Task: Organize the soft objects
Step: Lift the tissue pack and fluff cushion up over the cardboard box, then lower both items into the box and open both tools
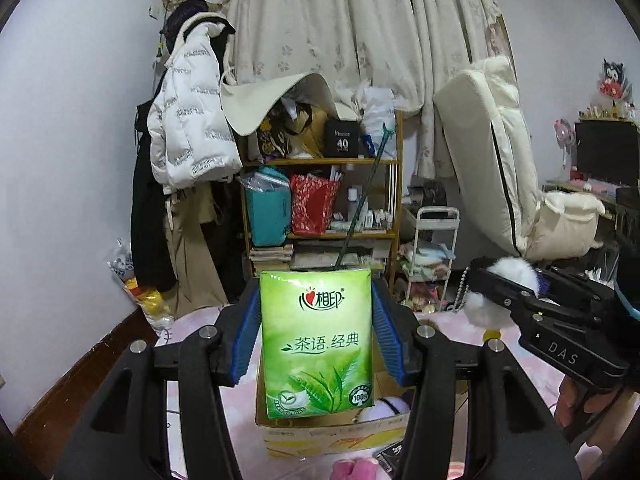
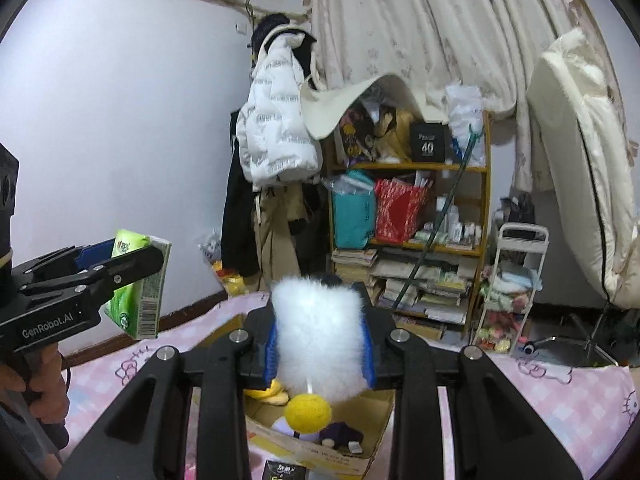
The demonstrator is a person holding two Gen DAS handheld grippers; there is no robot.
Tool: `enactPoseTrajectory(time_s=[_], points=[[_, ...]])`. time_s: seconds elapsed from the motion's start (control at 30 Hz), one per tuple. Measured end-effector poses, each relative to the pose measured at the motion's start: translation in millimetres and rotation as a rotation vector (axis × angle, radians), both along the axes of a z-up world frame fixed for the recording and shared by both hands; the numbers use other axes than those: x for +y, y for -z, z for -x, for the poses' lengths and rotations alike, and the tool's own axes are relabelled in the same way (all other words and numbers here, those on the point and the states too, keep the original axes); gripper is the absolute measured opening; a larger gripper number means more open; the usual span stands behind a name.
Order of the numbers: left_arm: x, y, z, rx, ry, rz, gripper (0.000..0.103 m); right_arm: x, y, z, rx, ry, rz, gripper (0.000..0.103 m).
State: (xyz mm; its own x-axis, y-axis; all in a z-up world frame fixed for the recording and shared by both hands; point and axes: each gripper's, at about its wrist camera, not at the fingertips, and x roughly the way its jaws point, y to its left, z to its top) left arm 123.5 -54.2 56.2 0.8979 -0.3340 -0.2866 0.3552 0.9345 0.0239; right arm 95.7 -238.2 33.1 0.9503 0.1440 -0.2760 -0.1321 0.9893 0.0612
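Note:
My left gripper (image 1: 316,336) is shut on a green tissue pack (image 1: 318,340) and holds it upright above an open cardboard box (image 1: 332,438). The pack also shows in the right wrist view (image 2: 140,284). My right gripper (image 2: 320,340) is shut on a white fluffy toy (image 2: 318,332) with a yellow ball (image 2: 308,412) hanging below it, held above the same box (image 2: 304,450). The right gripper shows at the right of the left wrist view (image 1: 504,288). Inside the box lie a yellow plush (image 2: 270,392) and a white and purple plush (image 2: 336,434).
The box sits on a bed with a pink checked sheet (image 2: 560,400). A pink plush (image 1: 354,470) lies in front of the box. Behind stand a cluttered wooden shelf (image 1: 320,200), hanging coats (image 1: 188,132), a white trolley (image 1: 432,256) and a tilted mattress (image 1: 492,152).

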Motion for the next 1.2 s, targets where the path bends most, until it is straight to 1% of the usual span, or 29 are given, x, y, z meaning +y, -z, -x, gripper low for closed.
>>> enactPoseTrajectory(time_s=[0.07, 0.2, 0.33, 0.43, 0.53, 0.57, 0.67, 0.73, 0.77, 0.8, 0.83, 0.87, 0.97, 1.0, 1.03, 1.07, 1.1, 1.13, 1.17, 1.2], points=[[-3.6, 10.7, -8.0, 0.020, 0.000, -0.008, 0.052, 0.9, 11.7, -7.1, 0.029, -0.012, -0.008, 0.033], [-8.6, 31.8, -24.0, 0.086, 0.017, 0.004, 0.052, 1.6, 31.4, -21.1, 0.083, -0.033, -0.018, 0.034], [-18.7, 51.9, -37.5, 0.134, 0.020, -0.041, 0.053, 2.5, 45.9, -32.7, 0.122, -0.039, -0.005, 0.034], [-25.1, 69.1, -51.2, 0.218, -0.023, -0.084, 0.054, 0.9, 54.7, -38.2, 0.150, -0.039, -0.007, 0.034], [-23.2, 84.5, -59.1, 0.269, -0.023, -0.065, 0.054, -1.5, 64.0, -43.3, 0.184, -0.033, -0.010, 0.034], [-22.8, 87.5, -60.8, 0.280, -0.021, -0.063, 0.054, -2.1, 67.0, -45.0, 0.199, -0.017, -0.006, 0.035], [-22.0, 90.2, -62.8, 0.266, -0.036, -0.071, 0.055, -7.3, 76.2, -49.8, 0.245, 0.000, -0.014, 0.035], [-19.4, 90.4, -63.3, 0.262, -0.049, -0.069, 0.061, -9.2, 78.9, -50.9, 0.257, -0.003, -0.025, 0.035], [-16.9, 90.3, -63.5, 0.265, -0.056, -0.063, 0.063, -10.5, 79.8, -51.1, 0.263, -0.006, -0.032, 0.037], [-15.1, 90.7, -63.9, 0.268, -0.066, -0.060, 0.069, -11.4, 80.1, -51.3, 0.267, -0.007, -0.037, 0.046], [-13.0, 90.8, -63.7, 0.269, -0.076, -0.057, 0.072, -12.0, 80.2, -51.0, 0.267, -0.011, -0.043, 0.051], [-10.7, 90.8, -63.2, 0.275, -0.079, -0.063, 0.072, -12.1, 80.7, -50.7, 0.269, -0.010, -0.042, 0.056], [-6.7, 90.6, -60.5, 0.293, -0.088, -0.079, 0.072, -10.4, 83.7, -50.8, 0.290, 0.002, -0.022, 0.057], [-4.5, 89.6, -58.2, 0.290, -0.096, -0.075, 0.073, -11.0, 84.9, -50.7, 0.297, 0.000, -0.028, 0.061], [-1.8, 88.3, -56.0, 0.290, -0.100, -0.068, 0.076, -11.4, 85.7, -50.2, 0.303, 0.005, -0.032, 0.064], [0.8, 87.2, -54.0, 0.291, -0.102, -0.063, 0.079, -11.5, 85.8, -47.9, 0.307, 0.010, -0.038, 0.071], [3.1, 85.6, -51.5, 0.289, -0.107, -0.060, 0.084, -11.6, 85.1, -45.8, 0.305, 0.009, -0.043, 0.074], [5.0, 83.2, -48.2, 0.284, -0.116, -0.060, 0.086, -11.2, 83.4, -42.6, 0.301, 0.011, -0.044, 0.076], [6.5, 80.6, -45.0, 0.283, -0.122, -0.067, 0.087, -10.4, 81.6, -39.9, 0.297, 0.015, -0.042, 0.082], [8.3, 78.7, -41.9, 0.287, -0.123, -0.075, 0.089, -10.5, 80.0, -37.5, 0.294, 0.020, -0.047, 0.094]])
